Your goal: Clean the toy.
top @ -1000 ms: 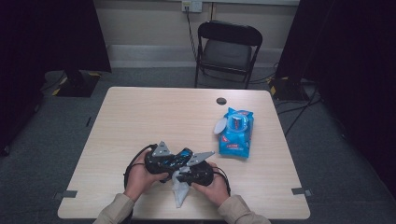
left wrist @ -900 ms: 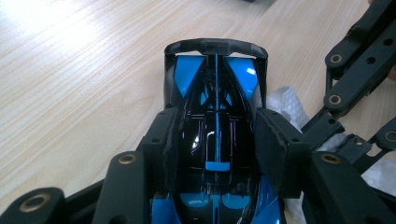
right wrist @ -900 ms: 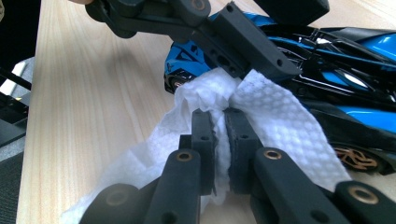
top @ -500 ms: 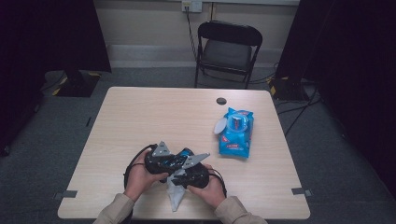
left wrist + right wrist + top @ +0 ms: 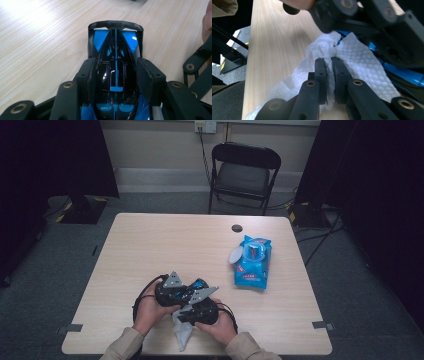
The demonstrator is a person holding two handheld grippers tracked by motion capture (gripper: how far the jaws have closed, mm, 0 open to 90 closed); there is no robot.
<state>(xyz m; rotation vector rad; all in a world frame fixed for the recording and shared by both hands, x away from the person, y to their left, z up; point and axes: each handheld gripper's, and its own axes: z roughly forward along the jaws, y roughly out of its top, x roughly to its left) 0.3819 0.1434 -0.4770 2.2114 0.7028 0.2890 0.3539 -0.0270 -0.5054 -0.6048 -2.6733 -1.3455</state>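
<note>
1. Wipe [image 5: 359,62] is being pinched by R gripper [image 5: 329,65], jaws nearly together on a fold; loose end is trailing off toward table [image 5: 150,250] near edge, by the person's sleeves.
2. Toy car [image 5: 116,72] is being clamped across its body by L gripper [image 5: 116,75], jaws partway apart, pads on both flanks; long axis is running along the jaws, spoiler farthest out.
3. Car is lying just beyond the wipe from R gripper, wipe touching its blue side; R is the nearer tool for rubbing.
4. Wipes pack [image 5: 252,262] is lying well apart, farther R on table, untouched.
</note>
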